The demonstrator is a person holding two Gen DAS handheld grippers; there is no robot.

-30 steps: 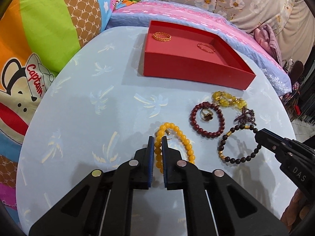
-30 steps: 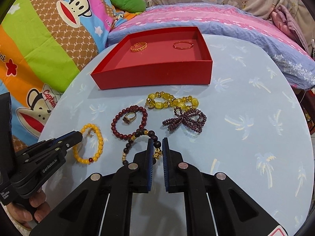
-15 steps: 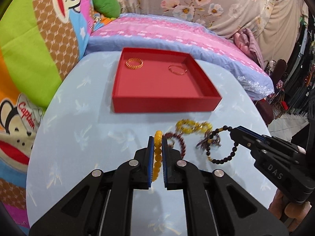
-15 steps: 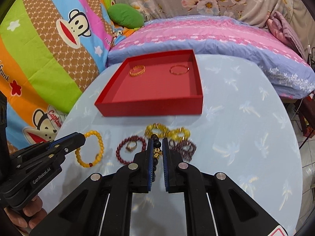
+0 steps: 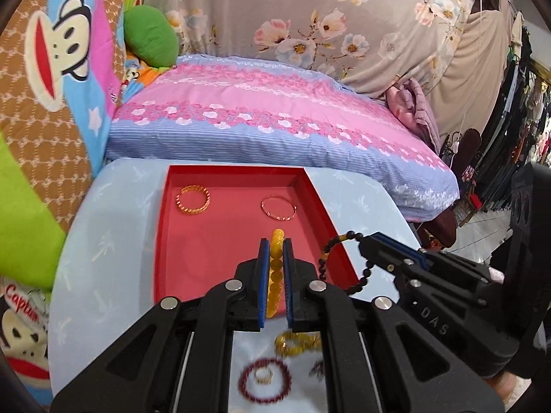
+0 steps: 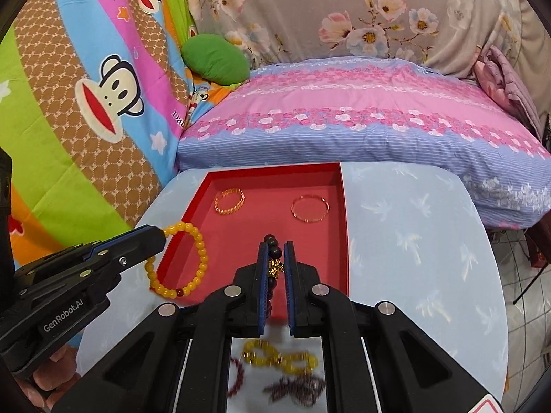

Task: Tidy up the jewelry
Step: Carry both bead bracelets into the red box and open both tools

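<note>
The red tray (image 5: 241,251) sits at the far edge of the round table (image 6: 413,241), with two gold bangles lying in it: a chunky twisted one (image 5: 193,199) near the far left corner and a thin one (image 5: 278,208) toward the far right. The left gripper (image 5: 275,247) is clamped on a yellow bead bracelet (image 6: 193,261), hanging over the tray's near left corner. The right gripper (image 6: 275,251) is pinching a dark bead bracelet (image 5: 341,261) above the tray. A few more bracelets lie blurry on the table's near side.
</note>
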